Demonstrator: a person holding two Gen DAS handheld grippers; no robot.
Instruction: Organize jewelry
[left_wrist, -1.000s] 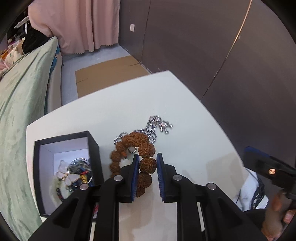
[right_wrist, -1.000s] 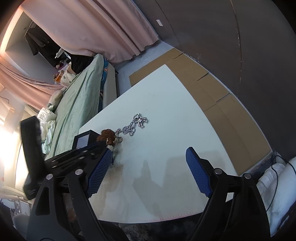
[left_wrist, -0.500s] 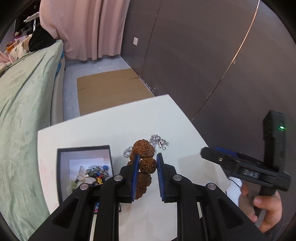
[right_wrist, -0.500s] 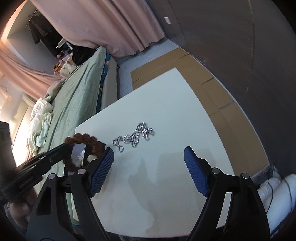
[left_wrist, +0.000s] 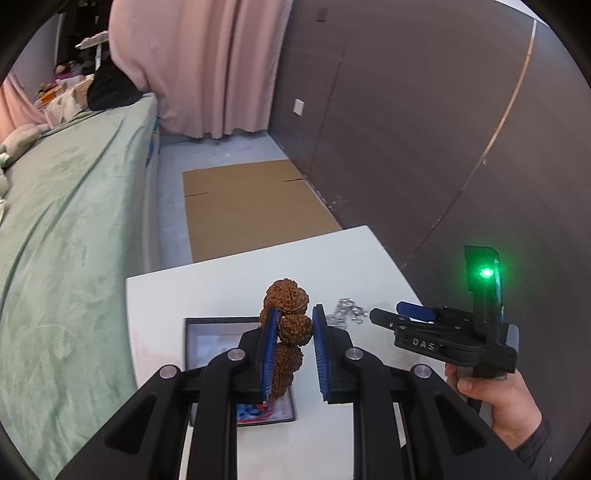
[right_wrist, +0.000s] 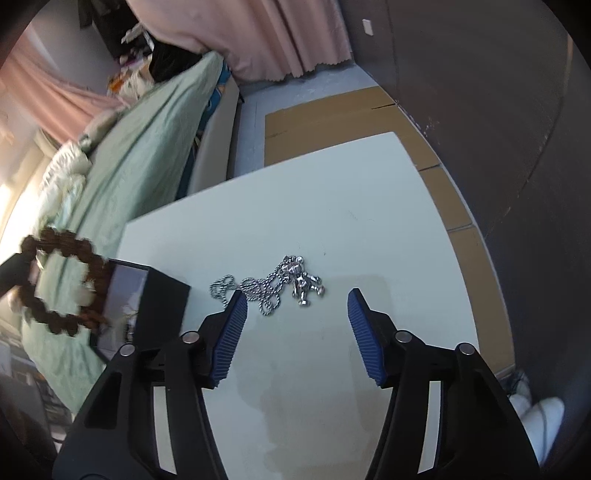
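Left wrist view: your left gripper (left_wrist: 294, 326) is pinched on one knobbly bead of the brown bead bracelet (left_wrist: 287, 325), rigid beads on floppy string, dangling over the black box (left_wrist: 192, 343), while right wrist view has your right gripper (right_wrist: 295, 314), jaws just been closing but half-open and empty, above the slinky silver chain (right_wrist: 273, 282) on the white table (right_wrist: 332, 206), so grab its bunched middle.

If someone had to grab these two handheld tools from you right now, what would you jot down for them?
Left gripper: fingers clamped on the brown knobbly-bead bracelet, held in the air above the open black jewelry box.
Right gripper: empty, fingers open but have just been narrowing, poised over the silver ball-chain necklace with a little figure pendant, not touching it.
Necklace lies loose on the white table.
Done: some colourful pieces already in the box; bracelet picked up.
Left: drop bracelet into the box, then pick up the necklace and box it too.
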